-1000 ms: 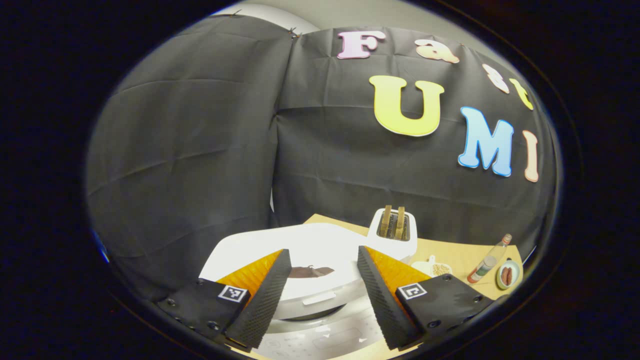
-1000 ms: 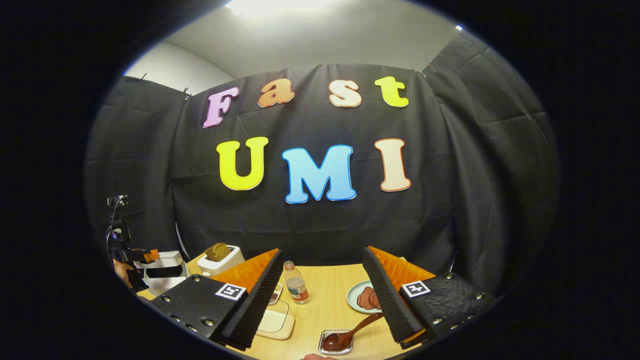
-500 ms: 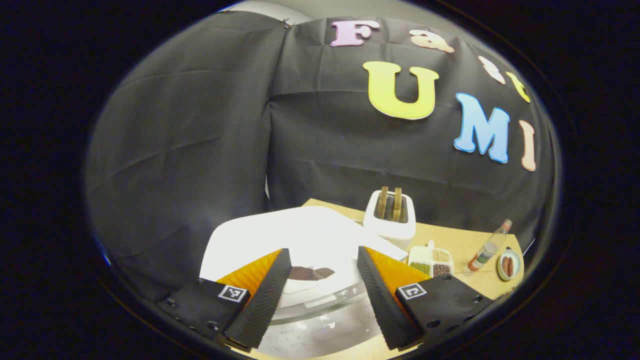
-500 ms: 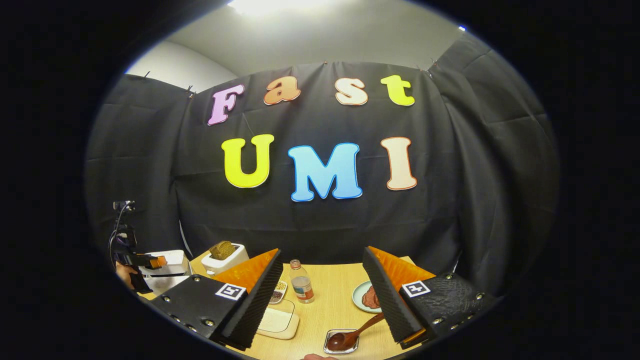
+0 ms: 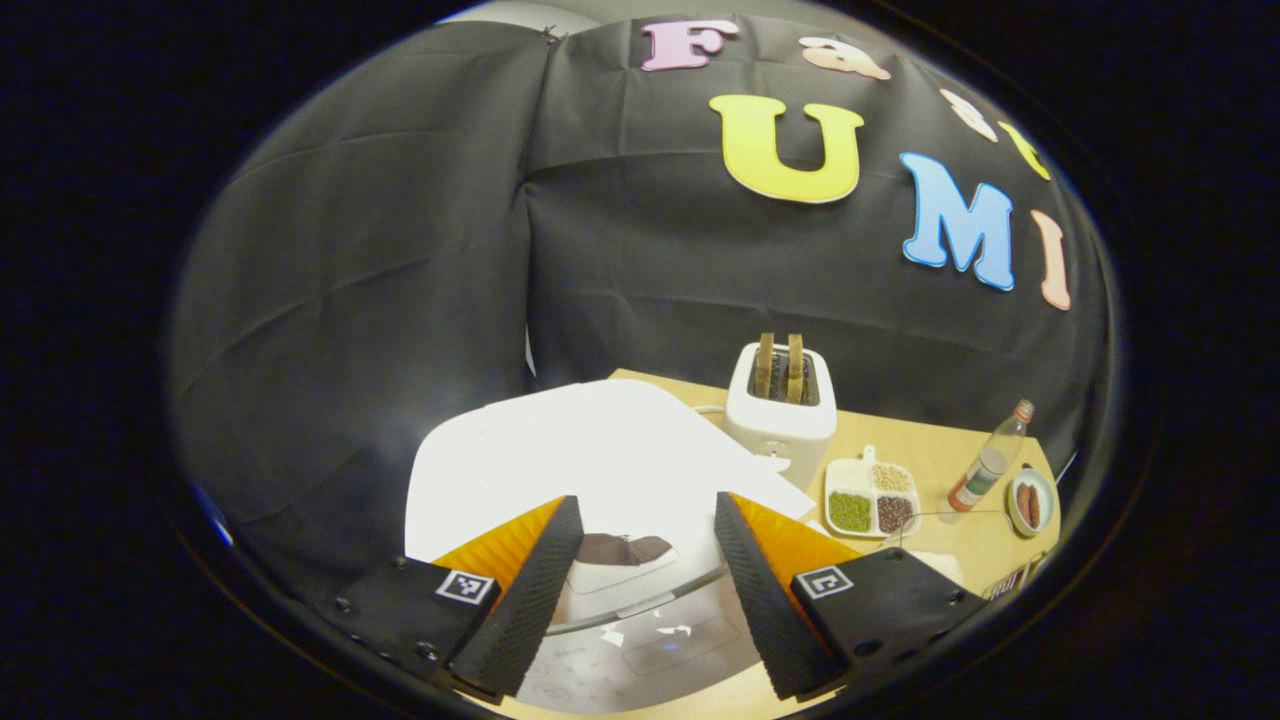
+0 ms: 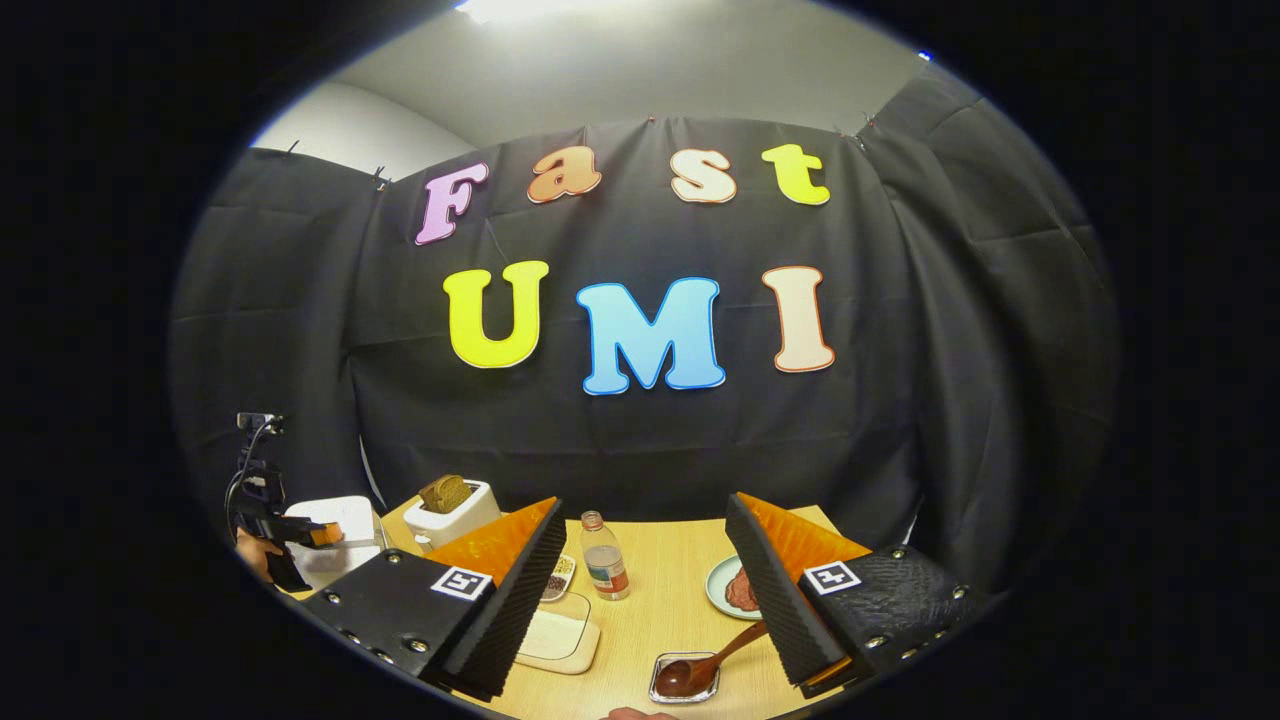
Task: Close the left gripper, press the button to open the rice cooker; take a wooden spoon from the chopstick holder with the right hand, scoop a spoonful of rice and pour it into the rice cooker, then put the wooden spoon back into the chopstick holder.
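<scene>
Hovering over rice cooker (image 5: 600, 470), left gripper (image 5: 640, 585) jaws apart, holding nothing.
Right gripper (image 6: 640, 590) jaws apart, unloaded; wooden spoon (image 6: 705, 665) at six o'clock, on table (image 6: 660, 580).

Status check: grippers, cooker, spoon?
Left gripper open over closed white rice cooker. Right gripper open, empty. Brown wooden spoon untouched.

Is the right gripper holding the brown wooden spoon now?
No, the right gripper is open, and the brown wooden spoon rests apart in its small holder.
</scene>
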`<move>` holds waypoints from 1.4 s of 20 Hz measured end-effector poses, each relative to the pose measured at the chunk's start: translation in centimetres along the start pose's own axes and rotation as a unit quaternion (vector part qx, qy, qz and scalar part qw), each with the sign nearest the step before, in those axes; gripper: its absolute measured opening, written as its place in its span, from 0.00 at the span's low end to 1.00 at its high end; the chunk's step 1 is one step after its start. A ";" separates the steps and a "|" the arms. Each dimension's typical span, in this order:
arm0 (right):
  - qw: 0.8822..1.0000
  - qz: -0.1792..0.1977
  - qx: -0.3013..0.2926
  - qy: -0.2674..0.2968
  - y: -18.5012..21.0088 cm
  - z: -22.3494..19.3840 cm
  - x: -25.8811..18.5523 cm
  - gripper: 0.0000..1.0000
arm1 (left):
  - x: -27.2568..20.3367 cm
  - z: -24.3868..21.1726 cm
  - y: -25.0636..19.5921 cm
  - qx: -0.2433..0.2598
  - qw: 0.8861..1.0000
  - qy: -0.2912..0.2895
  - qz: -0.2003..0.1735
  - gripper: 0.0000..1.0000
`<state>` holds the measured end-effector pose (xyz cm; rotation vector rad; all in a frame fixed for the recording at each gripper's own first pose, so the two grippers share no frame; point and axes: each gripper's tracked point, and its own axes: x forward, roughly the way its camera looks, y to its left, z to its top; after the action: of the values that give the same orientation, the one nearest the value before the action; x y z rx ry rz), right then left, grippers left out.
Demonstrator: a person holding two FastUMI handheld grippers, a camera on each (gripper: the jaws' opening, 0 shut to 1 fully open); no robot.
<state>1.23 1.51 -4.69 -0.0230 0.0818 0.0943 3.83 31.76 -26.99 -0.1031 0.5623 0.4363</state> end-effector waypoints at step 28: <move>0.999 -0.006 0.026 -0.033 -5.1 3.1 -2.3 0.98 | -20.6 16.7 -14.7 0.041 0.964 -0.240 -0.107 0.94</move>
<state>-0.32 -3.66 -1.33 0.0307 0.0188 0.0807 2.77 14.34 -2.25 0.0236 0.0878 0.2134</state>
